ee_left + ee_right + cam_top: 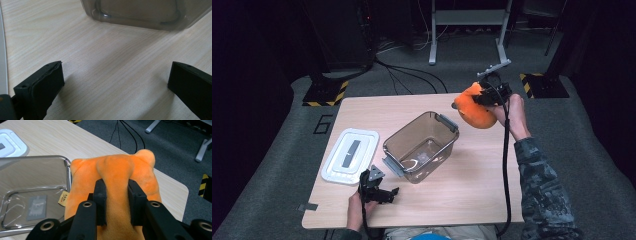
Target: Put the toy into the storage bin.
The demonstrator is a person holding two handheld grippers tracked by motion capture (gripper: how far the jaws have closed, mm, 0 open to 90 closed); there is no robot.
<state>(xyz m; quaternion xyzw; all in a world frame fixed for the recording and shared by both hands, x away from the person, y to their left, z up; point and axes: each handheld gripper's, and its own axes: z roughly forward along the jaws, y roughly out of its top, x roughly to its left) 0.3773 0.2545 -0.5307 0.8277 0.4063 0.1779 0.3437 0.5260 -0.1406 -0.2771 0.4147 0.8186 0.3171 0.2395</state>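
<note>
Right claw [116,202]: squeezing orange plush toy [113,177] beside clear bin [421,145].
Left claw [116,82]: resting wide open, empty, above table [100,55].

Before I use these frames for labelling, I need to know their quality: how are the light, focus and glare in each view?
High view: table evenly lit, surroundings dark, whole frame slightly soft. Left gripper view: left tool blurred at close range, soft shadows under its jaws, faint glare on the bin edge. Right gripper view: plush fairly sharp, right tool slightly soft, reflections on the bin wall.
</note>
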